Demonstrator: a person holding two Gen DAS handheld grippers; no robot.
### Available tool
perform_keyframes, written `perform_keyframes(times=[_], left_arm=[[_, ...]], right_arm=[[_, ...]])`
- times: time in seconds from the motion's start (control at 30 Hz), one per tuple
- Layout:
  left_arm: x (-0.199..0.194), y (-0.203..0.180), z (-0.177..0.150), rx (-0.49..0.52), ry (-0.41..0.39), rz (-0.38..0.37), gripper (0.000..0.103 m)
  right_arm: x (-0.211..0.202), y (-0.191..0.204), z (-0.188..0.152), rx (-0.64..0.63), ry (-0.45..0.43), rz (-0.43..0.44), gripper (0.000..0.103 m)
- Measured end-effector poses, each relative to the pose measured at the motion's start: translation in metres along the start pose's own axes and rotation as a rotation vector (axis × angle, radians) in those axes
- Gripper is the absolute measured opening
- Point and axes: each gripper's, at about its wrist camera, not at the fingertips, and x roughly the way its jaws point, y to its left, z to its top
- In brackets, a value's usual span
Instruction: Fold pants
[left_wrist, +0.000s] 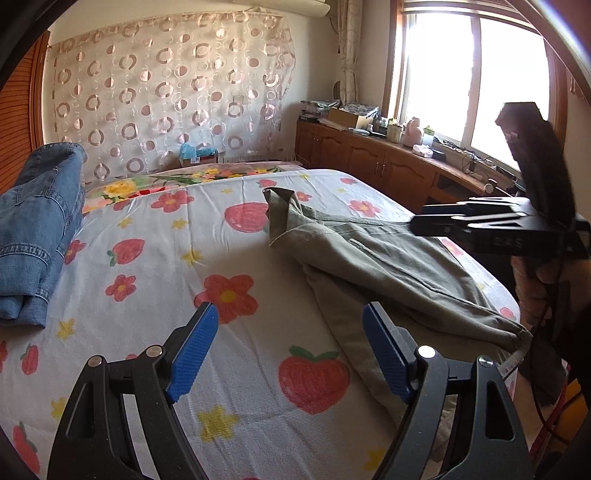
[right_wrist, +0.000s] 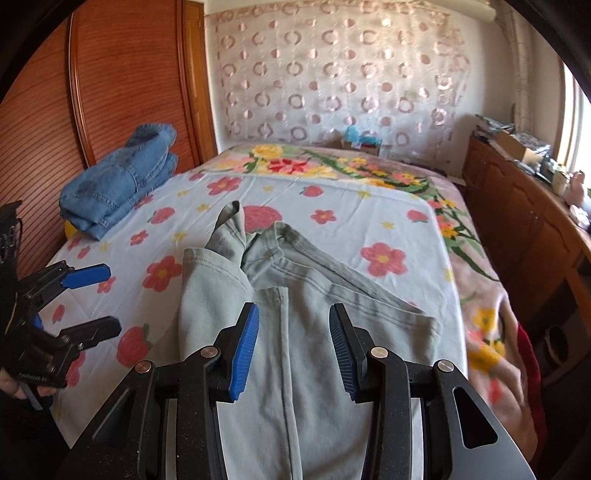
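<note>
A bed fills the room, spread with a pale sheet (right_wrist: 332, 195) printed with red flowers, strawberries and small yellow stars; beyond its far edge a pinkish blanket (right_wrist: 369, 162) with large yellow and red blooms covers the rest of the mattress and falls over the right side. The grey-green pants (right_wrist: 314, 295) lie on the sheet near its right half, partly folded, with the leg ends bunched and one hem standing up toward the middle of the bed, and the wide part running toward the near edge. The right gripper (right_wrist: 293, 343) hovers above that wide part with its blue pads apart and nothing pinched between them. The left gripper (left_wrist: 291, 350) hangs over bare sheet just beside the pants' left edge, its jaws spread wide and empty; a hand (right_wrist: 14, 384) holds its grip at the left border of the right wrist view. A folded pile of blue jeans (right_wrist: 122, 181) sits at the far left side of the bed, well apart from the pants, next to a reddish wooden wardrobe (right_wrist: 110, 92). A sheer curtain (right_wrist: 332, 74) patterned with pink rings hangs on the back wall. Along the right wall runs a low wooden cabinet (left_wrist: 369, 155) cluttered with boxes and small things, under a bright window (left_wrist: 472, 81).
</note>
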Motion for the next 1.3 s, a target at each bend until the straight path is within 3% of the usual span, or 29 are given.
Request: perform_keyframes(times=[0.17, 0.33, 0.57, 0.67, 0.73, 0.83, 1.1, 1.3], left_arm=[[0.001, 0.000, -0.003, 0.002, -0.008, 0.005, 0.081], [0.000, 0.000, -0.005, 0.002, -0.018, 0.002, 0.081], [-0.001, -0.001, -0.007, 0.011, -0.023, -0.001, 0.081], [-0.001, -0.001, -0.007, 0.004, -0.018, -0.004, 0.081], [0.000, 0.000, -0.007, -0.001, -0.014, -0.007, 0.081], [0.000, -0.001, -0.008, 0.000, -0.010, -0.006, 0.081], [0.001, 0.001, -0.009, 0.002, -0.001, -0.007, 0.081], [0.003, 0.000, -0.009, 0.005, 0.006, -0.007, 0.081]], right_arm=[[0.026, -0.009, 0.017, 0.008, 0.069, 0.045, 0.041], [0.047, -0.009, 0.024, -0.012, 0.114, 0.059, 0.032], [0.070, -0.008, 0.024, -0.032, 0.174, 0.071, 0.029], [0.072, -0.006, 0.027, -0.041, 0.170, 0.069, 0.029], [0.073, -0.004, 0.027, -0.049, 0.167, 0.074, 0.017], [0.071, 0.000, 0.026, -0.061, 0.153, 0.082, 0.009], [0.040, -0.015, 0.028, -0.018, 0.039, 0.070, 0.007], [0.026, -0.036, 0.024, 0.012, 0.011, 0.022, 0.007]])
